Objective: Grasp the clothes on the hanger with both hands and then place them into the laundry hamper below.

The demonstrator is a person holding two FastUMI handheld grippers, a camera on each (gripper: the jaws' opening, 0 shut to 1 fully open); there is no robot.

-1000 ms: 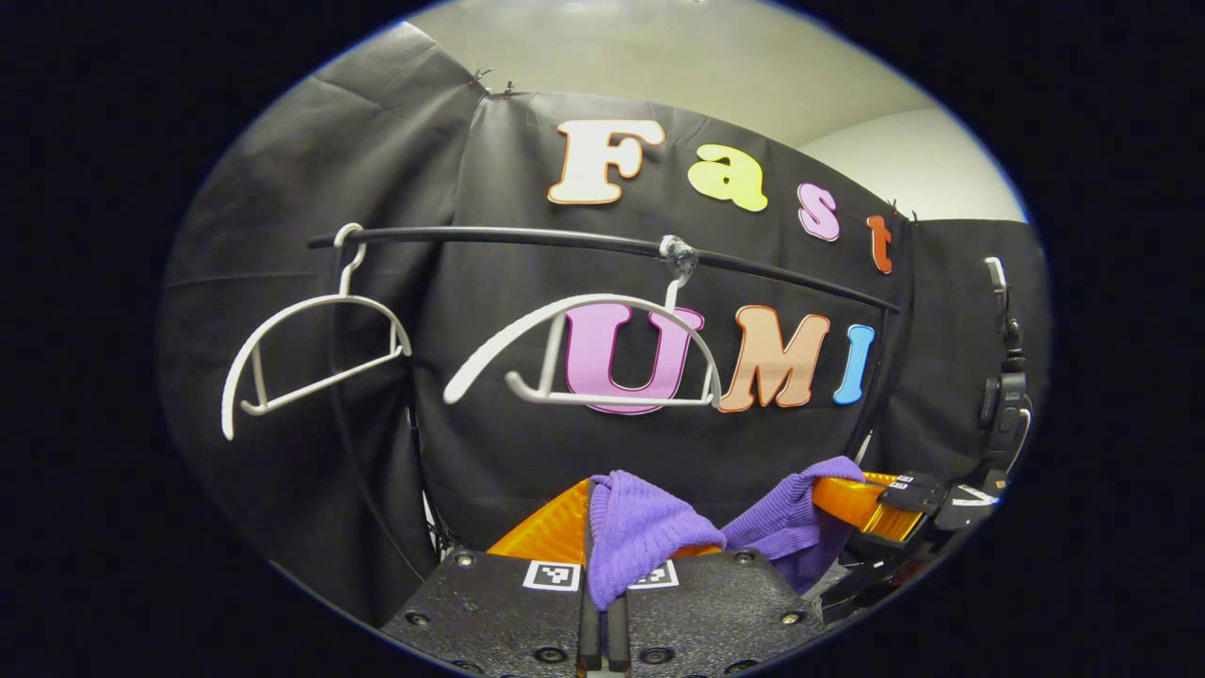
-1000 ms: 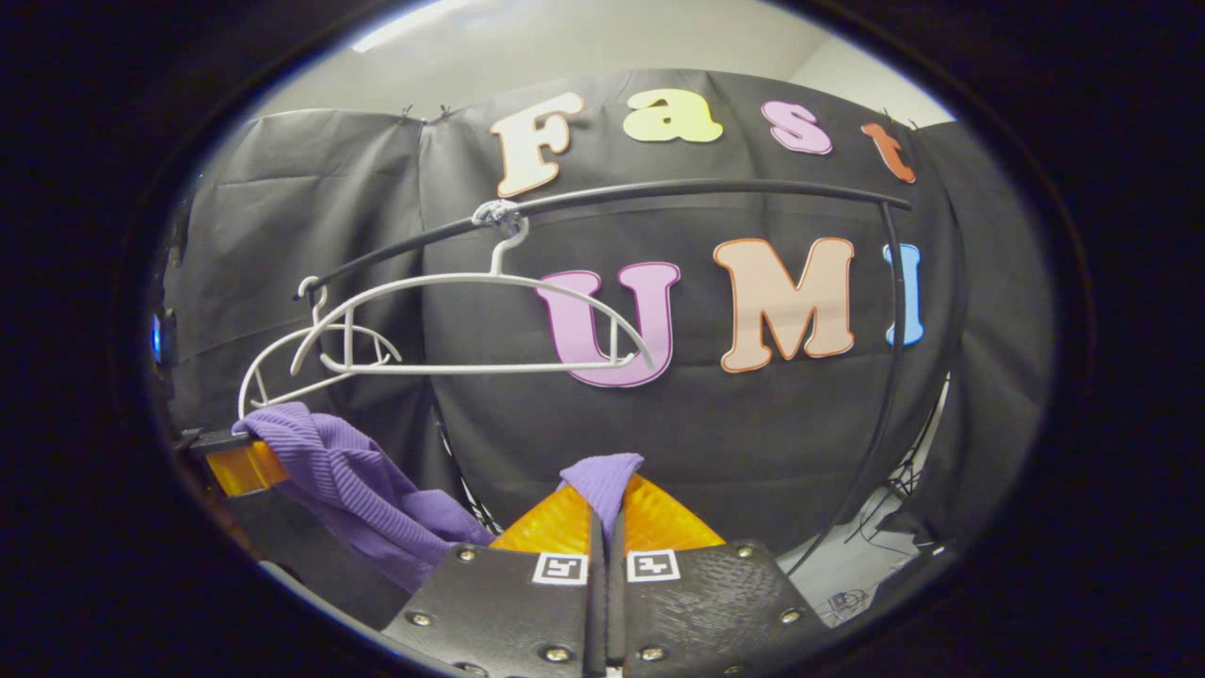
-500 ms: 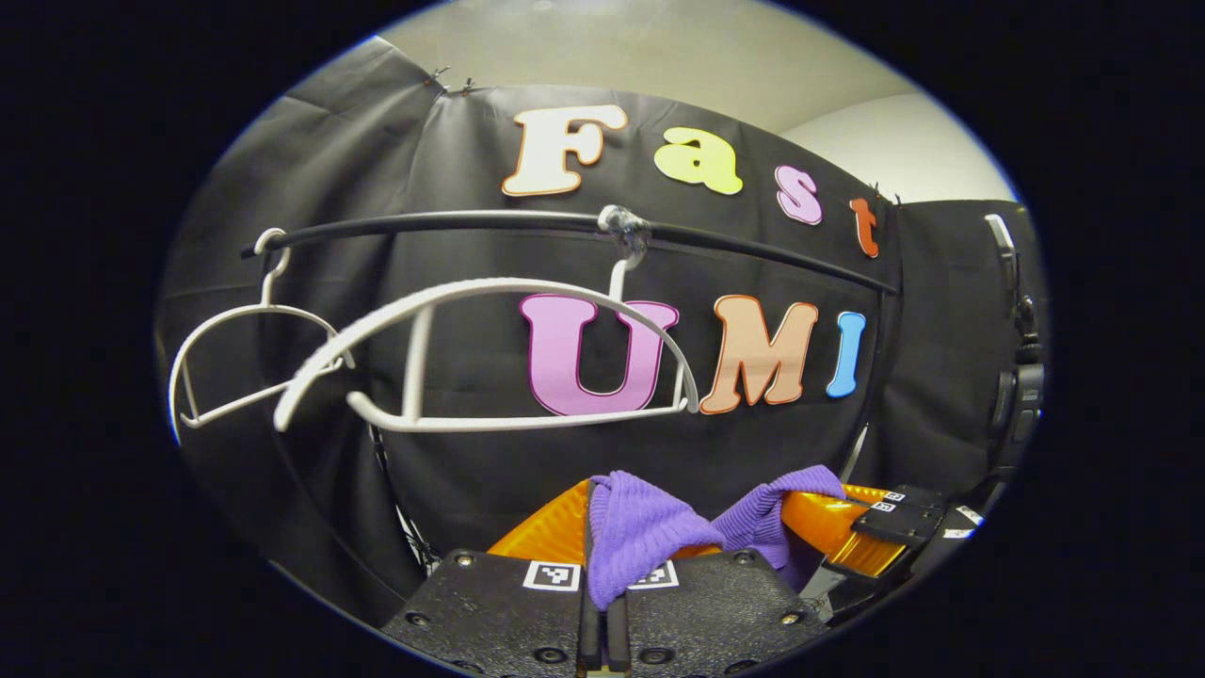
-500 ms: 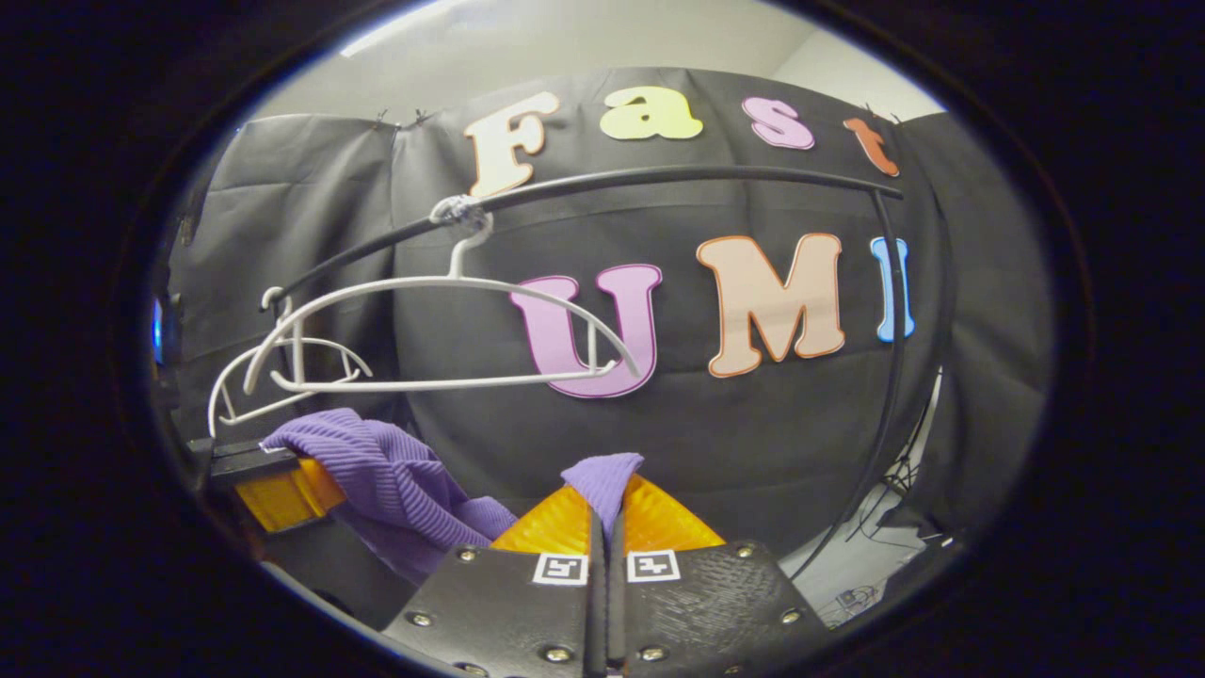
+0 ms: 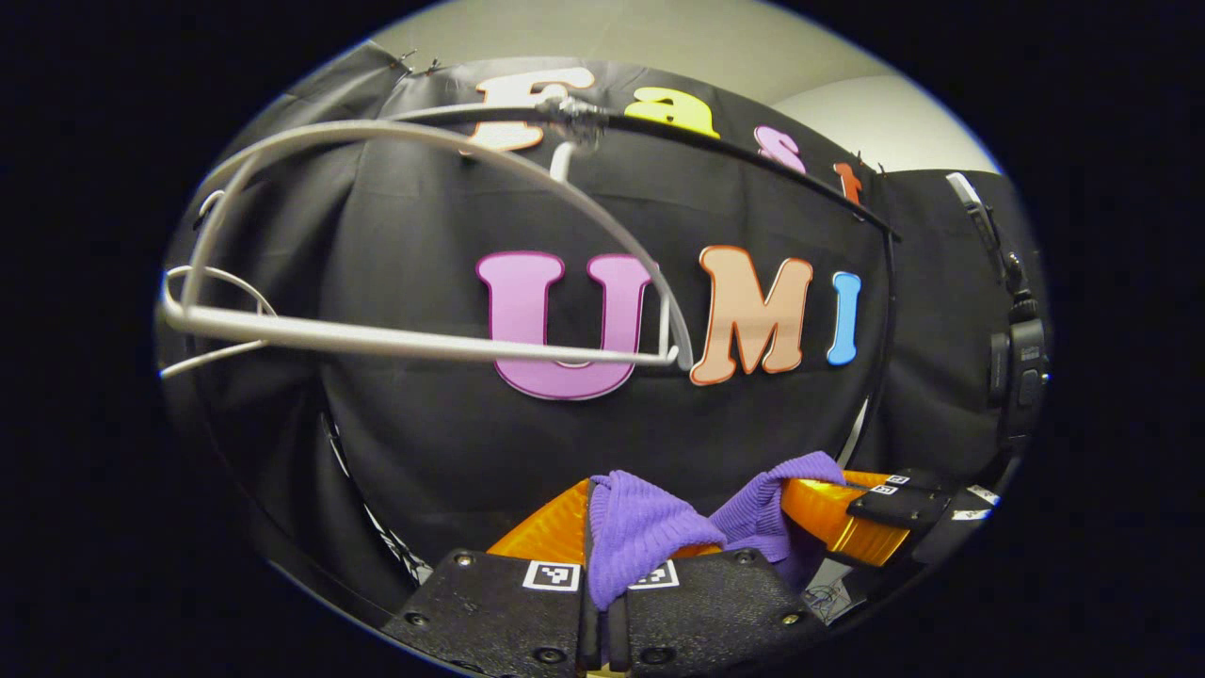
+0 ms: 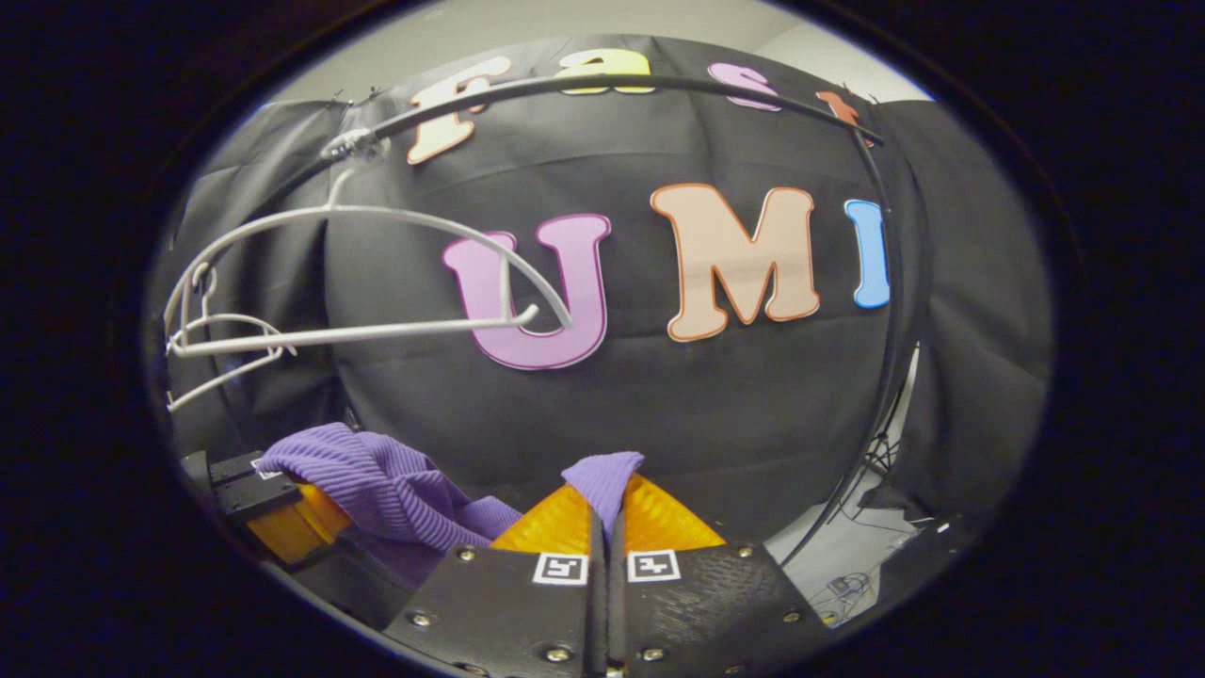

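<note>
Jaws of both grippers, left (image 5: pixel 602 527) and right (image 6: pixel 602 504), clamp the garment (image 5: pixel 650 532), slung between them below the bare hanger (image 5: pixel 424 339).

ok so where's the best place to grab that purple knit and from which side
Take the purple knit by its bunched upper folds, one near each end, coming in level from the front. That is how it is held now: the left tongs and right tongs are each shut on a fold, with the fabric sagging between them, below the bare white hanger.
</note>
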